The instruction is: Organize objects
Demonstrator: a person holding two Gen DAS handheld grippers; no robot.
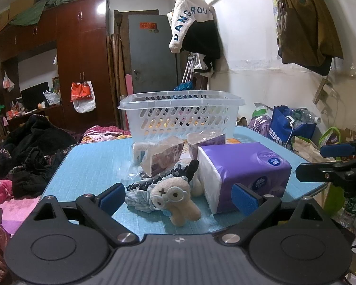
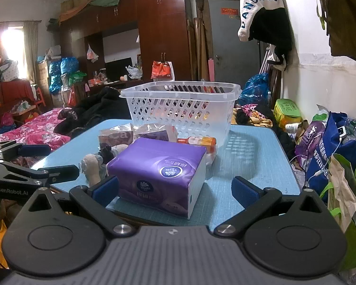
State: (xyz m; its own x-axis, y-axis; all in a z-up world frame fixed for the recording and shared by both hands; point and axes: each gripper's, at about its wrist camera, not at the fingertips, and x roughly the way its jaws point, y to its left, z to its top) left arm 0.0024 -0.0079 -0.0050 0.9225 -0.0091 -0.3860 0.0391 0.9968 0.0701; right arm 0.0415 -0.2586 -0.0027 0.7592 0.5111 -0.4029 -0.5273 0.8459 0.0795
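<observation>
A clear plastic basket (image 1: 181, 114) (image 2: 180, 109) stands at the far side of a blue table (image 1: 87, 166) (image 2: 249, 163). In front of it lie a purple tissue pack (image 1: 244, 168) (image 2: 159, 168), a small plush bear with glasses (image 1: 175, 197), a black hair claw (image 1: 168, 175), two wrapped snack packs (image 1: 163, 156) (image 2: 135, 135) and an orange bottle (image 2: 197, 140). My left gripper (image 1: 179, 200) is open at the near table edge, the bear between its fingers. My right gripper (image 2: 175, 190) is open around the near end of the tissue pack and shows at the right of the left wrist view (image 1: 325, 163).
A bed with pink bedding and dark clothes (image 1: 23, 156) (image 2: 47, 128) lies left of the table. Bags (image 1: 289, 123) (image 2: 332, 142) crowd the floor at the right along the wall. A dark wardrobe (image 1: 80, 54) and a grey door (image 1: 152, 52) stand behind.
</observation>
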